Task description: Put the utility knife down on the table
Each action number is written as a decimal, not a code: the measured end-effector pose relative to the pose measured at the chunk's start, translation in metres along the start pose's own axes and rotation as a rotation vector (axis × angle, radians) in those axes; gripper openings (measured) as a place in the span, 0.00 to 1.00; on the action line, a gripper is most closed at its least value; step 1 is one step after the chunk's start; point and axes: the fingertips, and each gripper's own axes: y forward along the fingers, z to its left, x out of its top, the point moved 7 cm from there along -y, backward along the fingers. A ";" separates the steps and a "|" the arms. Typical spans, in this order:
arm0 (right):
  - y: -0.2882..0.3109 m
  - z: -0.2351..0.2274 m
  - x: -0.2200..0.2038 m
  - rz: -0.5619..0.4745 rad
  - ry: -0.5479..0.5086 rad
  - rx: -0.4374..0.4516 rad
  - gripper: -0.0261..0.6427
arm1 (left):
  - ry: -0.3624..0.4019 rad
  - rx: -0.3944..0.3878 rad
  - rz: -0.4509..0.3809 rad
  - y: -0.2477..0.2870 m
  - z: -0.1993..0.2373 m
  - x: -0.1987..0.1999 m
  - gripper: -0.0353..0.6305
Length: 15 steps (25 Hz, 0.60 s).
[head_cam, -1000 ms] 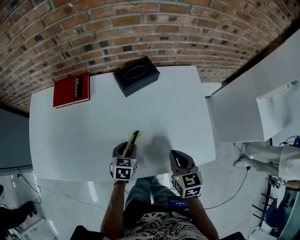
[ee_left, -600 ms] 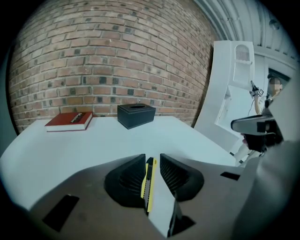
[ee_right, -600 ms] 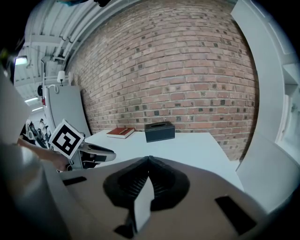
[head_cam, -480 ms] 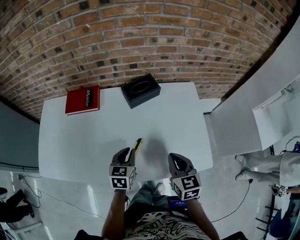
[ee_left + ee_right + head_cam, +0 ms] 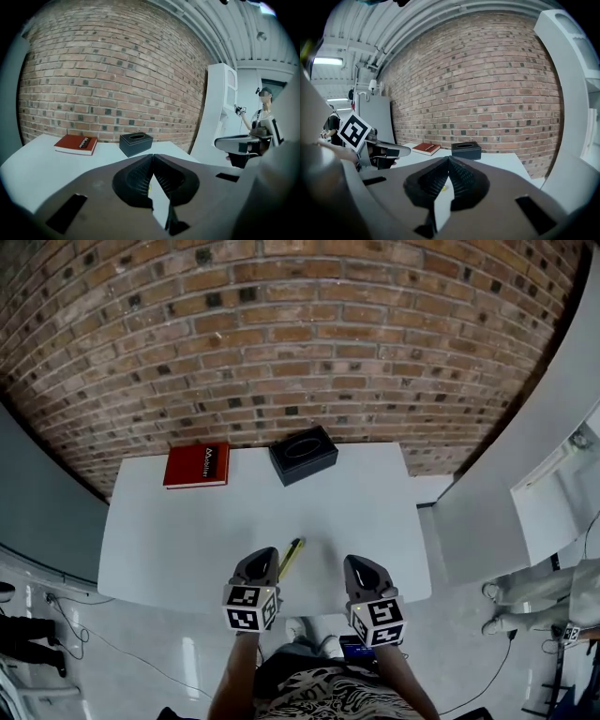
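The white desk (image 5: 169, 540) stands against the brick wall (image 5: 281, 334). A black box (image 5: 304, 455) sits at the desk's 12 o'clock edge and a red book (image 5: 198, 466) at about 10 o'clock.

Over the near edge, the left tool (image 5: 263, 561) and the right tool (image 5: 359, 564) hang side by side. Each has its jaws pressed together on nothing.

The yellow-and-black utility knife (image 5: 292, 559) lies flat on the desk just beside the left tool, at its 2 o'clock. It points roughly toward the box, and I would say it is clear of the jaws.

To my eye the putting-down is done, and what remains is leaving it alone. The left tool should draw straight back toward 6 o'clock with its jaws held level. It should not swing right, where the tip could clip the handle and spin the knife toward the edge.
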 end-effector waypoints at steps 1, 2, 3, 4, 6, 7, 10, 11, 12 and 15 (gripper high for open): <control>-0.002 0.000 0.002 -0.009 0.000 -0.004 0.04 | 0.000 0.001 -0.012 -0.003 -0.001 0.005 0.08; -0.003 0.000 0.005 -0.017 -0.001 -0.007 0.04 | 0.002 0.000 -0.024 -0.007 -0.001 0.010 0.08; -0.004 0.001 0.008 -0.026 -0.003 -0.009 0.04 | 0.001 -0.002 -0.039 -0.010 -0.002 0.015 0.08; -0.004 0.001 0.011 -0.036 -0.006 -0.010 0.04 | 0.000 -0.005 -0.055 -0.013 -0.002 0.021 0.08; -0.004 0.001 0.017 -0.056 -0.012 -0.011 0.04 | 0.004 -0.009 -0.084 -0.017 -0.002 0.031 0.08; -0.004 0.001 0.019 -0.063 -0.014 -0.011 0.04 | 0.010 -0.009 -0.095 -0.019 -0.003 0.034 0.08; -0.005 0.003 0.021 -0.076 -0.018 -0.014 0.04 | 0.029 -0.013 -0.118 -0.024 -0.004 0.039 0.08; -0.004 0.004 0.021 -0.078 -0.018 -0.015 0.04 | 0.041 -0.016 -0.127 -0.025 -0.005 0.039 0.07; -0.004 0.004 0.021 -0.080 -0.018 -0.015 0.04 | 0.049 -0.019 -0.134 -0.026 -0.006 0.040 0.07; -0.003 0.006 0.023 -0.082 -0.022 -0.013 0.04 | 0.034 -0.038 -0.147 -0.029 -0.007 0.041 0.08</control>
